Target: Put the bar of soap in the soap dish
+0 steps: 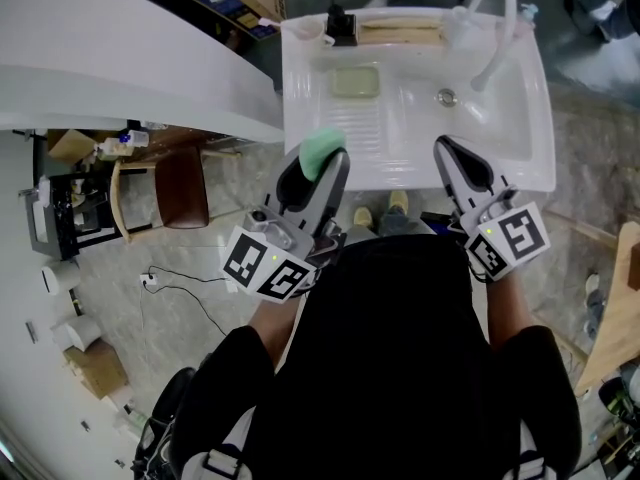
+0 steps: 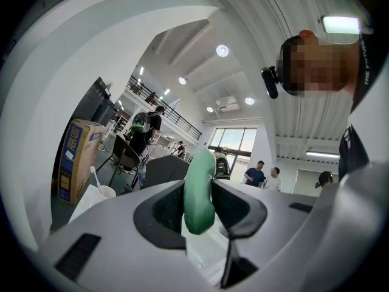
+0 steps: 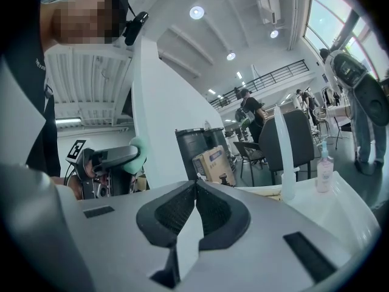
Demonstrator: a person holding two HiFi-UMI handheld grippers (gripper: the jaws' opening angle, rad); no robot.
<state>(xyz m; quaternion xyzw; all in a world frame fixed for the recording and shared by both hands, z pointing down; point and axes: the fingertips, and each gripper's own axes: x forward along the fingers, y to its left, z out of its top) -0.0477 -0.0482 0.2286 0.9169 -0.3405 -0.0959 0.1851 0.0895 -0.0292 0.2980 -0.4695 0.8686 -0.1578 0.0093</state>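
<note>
**A:** Where is the bar of soap [image 2: 199,190] being held?

**B:** It is being clamped on edge between the fingers [image 2: 163,207] of the left gripper [image 1: 322,163]. Much of the green bar is being left standing proud of the fingertips.

**A:** And the soap dish [image 1: 355,83]?

**B:** It is being shown ahead of those fingertips, inside the sink [image 1: 298,118] and apart from the bar.

**A:** What is being risked, then?

**B:** Mostly a slip. Only part of the bar is being pinched, and soap is judged to be slick. If the grip is being eased before the fingertips are over the dish, the bar is likely being sent into the basin. Short of the rim, it is being sent to the floor [image 1: 200,268] below the fingers.

**A:** Is anything being carried by the right gripper [image 1: 447,153]?

**B:** Nothing. Its fingers [image 3: 173,215] are being pressed together on empty air, to the right of the loaded pair. The tap [image 1: 495,28] is being left ahead of them, so a careless reach is judged likely to knock it.
</note>
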